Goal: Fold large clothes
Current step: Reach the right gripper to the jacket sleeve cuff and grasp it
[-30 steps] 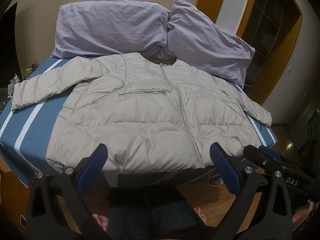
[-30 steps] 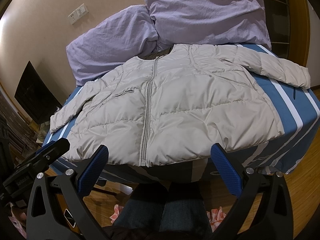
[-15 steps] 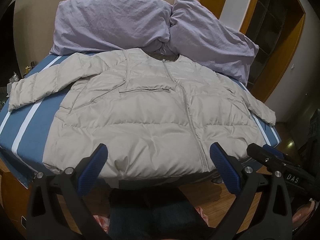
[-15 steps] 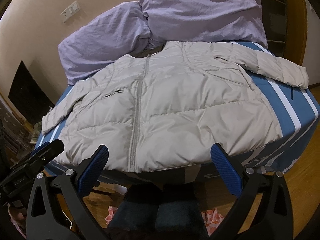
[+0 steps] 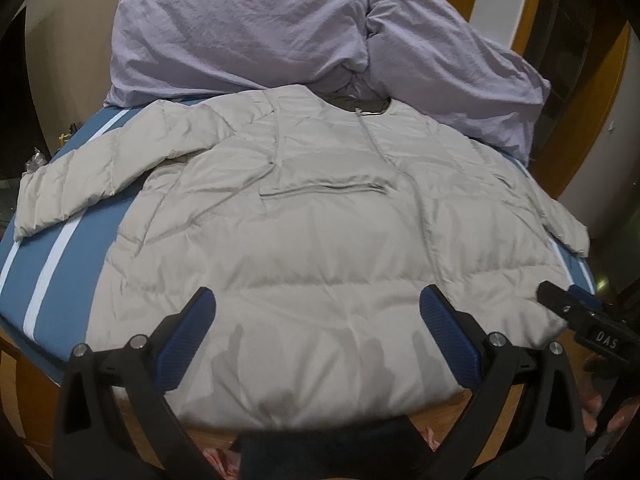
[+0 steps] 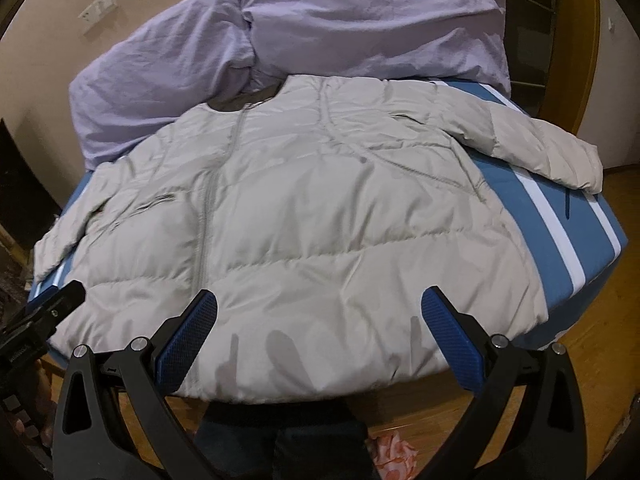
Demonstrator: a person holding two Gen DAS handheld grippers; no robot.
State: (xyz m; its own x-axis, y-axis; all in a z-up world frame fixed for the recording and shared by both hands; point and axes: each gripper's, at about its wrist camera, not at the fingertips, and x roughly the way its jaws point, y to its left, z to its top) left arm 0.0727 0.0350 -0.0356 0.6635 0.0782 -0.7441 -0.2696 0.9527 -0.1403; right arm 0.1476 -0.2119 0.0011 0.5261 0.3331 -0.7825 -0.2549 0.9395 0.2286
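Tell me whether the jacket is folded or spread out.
Spread out. The jacket lies flat, front up, on the bed, both sleeves out to the sides, with no fold made.

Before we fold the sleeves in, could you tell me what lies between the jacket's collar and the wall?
Two lilac pillows lie between the collar of the jacket and the wall, clearest in the left wrist view.

Striped blue bed (image 5: 56, 264) bears jacket (image 5: 320, 248), pillows (image 5: 240, 32)
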